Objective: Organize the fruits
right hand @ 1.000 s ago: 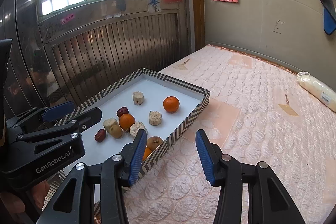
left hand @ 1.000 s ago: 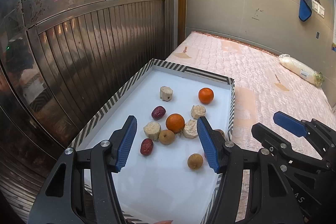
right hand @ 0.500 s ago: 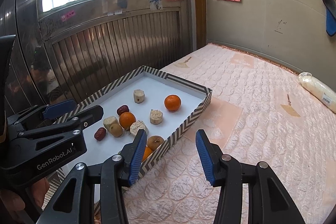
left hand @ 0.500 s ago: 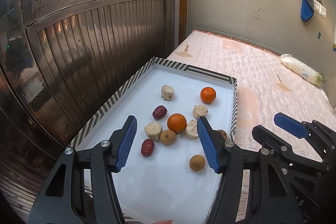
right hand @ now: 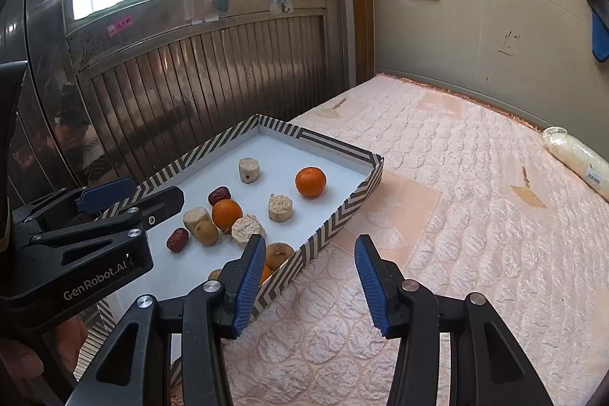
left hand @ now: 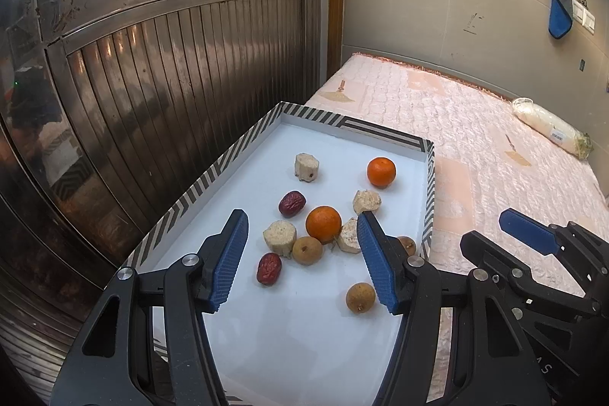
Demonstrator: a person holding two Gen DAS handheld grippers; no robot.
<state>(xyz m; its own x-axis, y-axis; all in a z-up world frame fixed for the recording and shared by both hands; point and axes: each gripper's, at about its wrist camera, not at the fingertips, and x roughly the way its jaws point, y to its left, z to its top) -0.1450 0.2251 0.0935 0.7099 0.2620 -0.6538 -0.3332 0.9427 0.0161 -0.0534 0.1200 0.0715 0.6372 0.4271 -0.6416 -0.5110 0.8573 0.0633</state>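
Left wrist view looks down into the striped tray (left hand: pixel 243 143) on the bed (left hand: pixel 475 139). The left gripper (left hand: pixel 302 255) has its jaws spread wide and empty, and the fruit cluster lies straight ahead at twelve o'clock: an orange (left hand: pixel 323 224), a longan (left hand: pixel 307 250) and a red date (left hand: pixel 269 268) sit between the jaw lines. A second longan (left hand: pixel 360 297) lies at about four o'clock, beside the right-side pad. The right gripper (right hand: pixel 310 282), jaws also spread and empty, hovers over bare mattress outside the tray wall. The left looks far nearer to the fruit.
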